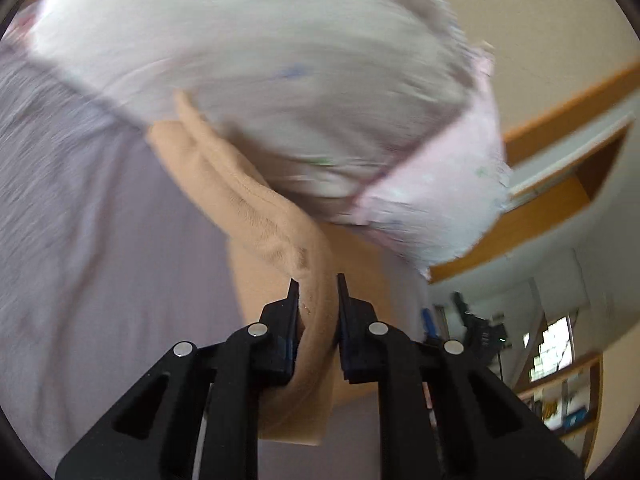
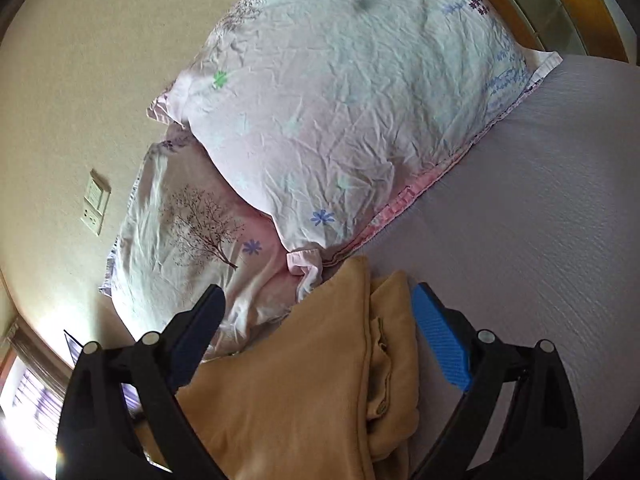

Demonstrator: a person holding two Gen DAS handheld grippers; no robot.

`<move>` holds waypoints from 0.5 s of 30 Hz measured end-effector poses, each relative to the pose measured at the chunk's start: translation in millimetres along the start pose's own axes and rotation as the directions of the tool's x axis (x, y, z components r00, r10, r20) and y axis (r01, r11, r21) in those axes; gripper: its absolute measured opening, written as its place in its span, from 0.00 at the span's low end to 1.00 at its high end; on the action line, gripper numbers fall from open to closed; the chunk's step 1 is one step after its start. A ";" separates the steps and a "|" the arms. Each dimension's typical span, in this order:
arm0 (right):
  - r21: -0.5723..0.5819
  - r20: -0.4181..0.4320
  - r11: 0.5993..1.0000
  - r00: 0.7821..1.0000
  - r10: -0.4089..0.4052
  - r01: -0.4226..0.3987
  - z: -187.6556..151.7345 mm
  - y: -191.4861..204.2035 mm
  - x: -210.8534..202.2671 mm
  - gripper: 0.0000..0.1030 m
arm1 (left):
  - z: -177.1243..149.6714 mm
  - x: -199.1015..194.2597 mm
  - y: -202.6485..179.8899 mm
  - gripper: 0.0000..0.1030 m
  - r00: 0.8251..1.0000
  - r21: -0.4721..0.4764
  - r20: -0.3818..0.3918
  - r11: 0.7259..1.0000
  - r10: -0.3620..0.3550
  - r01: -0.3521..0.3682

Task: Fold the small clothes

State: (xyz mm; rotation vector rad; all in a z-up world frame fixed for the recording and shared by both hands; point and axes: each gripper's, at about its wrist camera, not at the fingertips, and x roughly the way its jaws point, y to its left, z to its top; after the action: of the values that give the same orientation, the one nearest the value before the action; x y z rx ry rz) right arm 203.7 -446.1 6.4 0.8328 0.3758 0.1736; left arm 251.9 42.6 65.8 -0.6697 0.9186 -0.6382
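Note:
A tan garment [image 1: 256, 204] lies folded on the lavender bed sheet [image 1: 100, 240]. My left gripper [image 1: 318, 284] is shut on a thick fold of it, with cloth bunched between the fingers; this view is motion-blurred. In the right wrist view the same tan garment [image 2: 320, 368] lies in stacked folds on the sheet [image 2: 520, 220]. My right gripper [image 2: 316, 300] is open wide, its fingers on either side of the garment's far end, not pinching it.
A floral pillow [image 2: 360, 120] lies just beyond the garment, on top of a second pillow [image 2: 192, 232] with a tree print. It also shows in the left wrist view [image 1: 280, 80]. A beige wall with sockets [image 2: 94, 204] and the wooden bed frame [image 1: 560, 120] lie beyond.

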 end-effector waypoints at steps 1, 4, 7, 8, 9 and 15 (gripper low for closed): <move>0.003 0.007 1.000 1.000 -0.001 0.001 0.8 -0.8 -0.8 0.91 | 1.0 14.0 -24.3 0.15 0.999 0.043 -0.020 0.998 -0.035 0.036; 0.015 0.025 1.000 1.000 -0.017 0.016 4.3 -6.2 -5.1 0.91 | -12.5 72.8 -87.4 0.15 0.986 0.151 -0.125 0.981 -0.106 0.125; 0.027 0.043 0.998 0.998 -0.050 0.049 10.9 -15.9 -9.5 0.91 | -44.6 148.3 -129.7 0.18 0.957 0.223 -0.276 0.963 -0.089 0.154; 0.024 0.050 0.998 0.997 -0.066 0.065 13.1 -19.0 -11.7 0.91 | -61.1 177.8 -140.8 0.21 0.937 0.261 -0.345 0.955 -0.047 0.144; 0.021 0.054 0.997 0.995 -0.079 0.078 14.4 -20.7 -13.4 0.91 | -71.3 195.6 -147.2 0.21 0.923 0.288 -0.385 0.948 -0.016 0.137; -0.002 -0.066 0.999 0.997 -0.042 0.042 17.0 -22.3 -6.2 0.91 | -75.9 156.8 -136.8 0.46 0.932 0.286 -0.342 0.931 -0.123 0.228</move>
State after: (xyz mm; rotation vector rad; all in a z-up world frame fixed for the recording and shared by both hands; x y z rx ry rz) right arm 204.7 -474.4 1.7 0.8190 0.4548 0.1622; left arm 230.0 -177.7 57.3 -0.3615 1.0277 -1.0579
